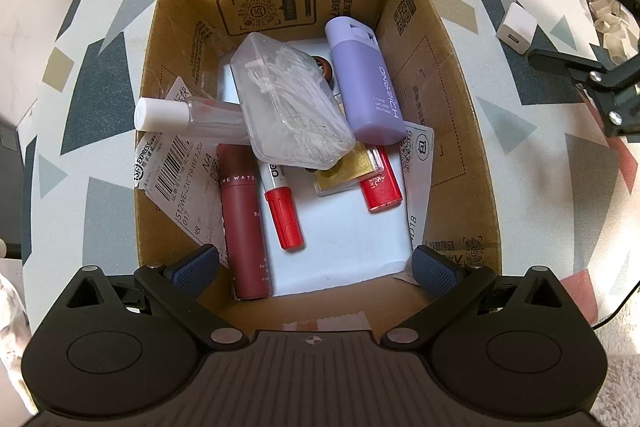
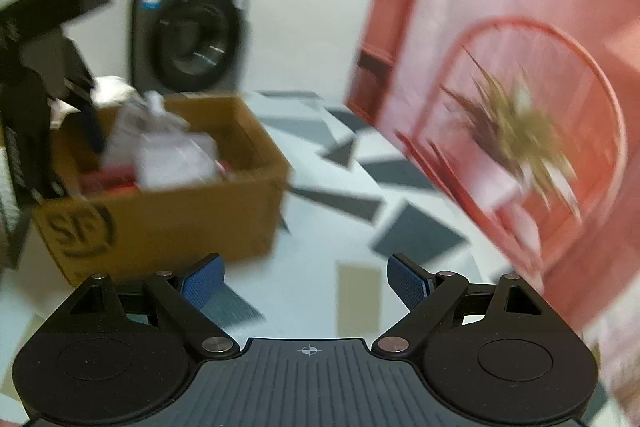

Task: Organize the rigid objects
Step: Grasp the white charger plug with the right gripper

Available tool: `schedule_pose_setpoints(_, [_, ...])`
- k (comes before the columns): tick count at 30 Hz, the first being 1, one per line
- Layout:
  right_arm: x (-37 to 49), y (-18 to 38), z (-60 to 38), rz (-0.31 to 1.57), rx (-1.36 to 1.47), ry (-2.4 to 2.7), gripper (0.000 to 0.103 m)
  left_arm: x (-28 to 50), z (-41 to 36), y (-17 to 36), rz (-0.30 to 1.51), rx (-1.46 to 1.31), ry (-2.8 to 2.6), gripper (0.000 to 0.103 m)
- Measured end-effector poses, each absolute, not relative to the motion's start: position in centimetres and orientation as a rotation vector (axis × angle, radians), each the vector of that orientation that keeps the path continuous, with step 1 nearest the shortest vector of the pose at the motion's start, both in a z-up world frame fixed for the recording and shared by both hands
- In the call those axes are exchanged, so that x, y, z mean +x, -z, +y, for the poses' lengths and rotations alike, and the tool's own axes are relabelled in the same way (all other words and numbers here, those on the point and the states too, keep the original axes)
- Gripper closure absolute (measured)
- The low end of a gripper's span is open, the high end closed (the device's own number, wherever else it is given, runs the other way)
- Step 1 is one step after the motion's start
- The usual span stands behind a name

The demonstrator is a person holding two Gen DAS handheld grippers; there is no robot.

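Note:
A brown cardboard box (image 1: 448, 131) stands on the patterned tabletop and holds several items: a clear plastic case (image 1: 288, 103), a purple bottle (image 1: 366, 83), a clear bottle with a white cap (image 1: 176, 115), a dark red tube (image 1: 244, 223), a red marker (image 1: 282, 213), a gold packet (image 1: 348, 171) and a red tube (image 1: 380, 189). My left gripper (image 1: 314, 267) hangs open above the box's near edge, nothing between its pads. My right gripper (image 2: 306, 283) is open and empty over the tabletop, to the right of the box (image 2: 168, 223). It also shows at the upper right (image 1: 568, 15) of the left wrist view.
A white charger cube (image 1: 516, 27) lies on the table right of the box. Shipping labels (image 1: 180, 167) cling to the box's left wall. A washing machine (image 2: 192, 27) stands behind the table, a red wall with a wire chair and plant print (image 2: 516, 131) to the right.

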State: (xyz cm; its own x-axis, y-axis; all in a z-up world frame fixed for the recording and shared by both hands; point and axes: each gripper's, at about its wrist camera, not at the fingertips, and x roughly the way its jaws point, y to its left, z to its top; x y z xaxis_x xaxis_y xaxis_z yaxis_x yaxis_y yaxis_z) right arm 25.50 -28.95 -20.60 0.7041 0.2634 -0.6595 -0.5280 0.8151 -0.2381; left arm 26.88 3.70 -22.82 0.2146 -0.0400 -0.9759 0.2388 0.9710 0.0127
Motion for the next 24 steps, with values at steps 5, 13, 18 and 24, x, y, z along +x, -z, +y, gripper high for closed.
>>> schedule_pose_setpoints(5, [25.7, 23.2, -31.3, 0.711, -0.377, -0.322, 0.021, 26.9, 3.7, 22.8, 1.344, 0.174, 0.194, 0.000])
schedule_pose_setpoints(13, [26.2, 25.6, -32.9, 0.739, -0.295, -0.194, 0.031, 27.0, 3.7, 22.8, 1.344, 0.175, 0.194, 0.000])
schedule_pose_setpoints(18, [26.6, 26.4, -32.9, 0.759, -0.293, -0.169, 0.035, 27.0, 3.6, 22.8, 1.344, 0.176, 0.193, 0.000])
schedule_pose_setpoints(24, [26.5, 27.0, -32.9, 0.752, -0.288, -0.141, 0.049, 27.0, 3.7, 22.8, 1.343, 0.176, 0.193, 0.000])
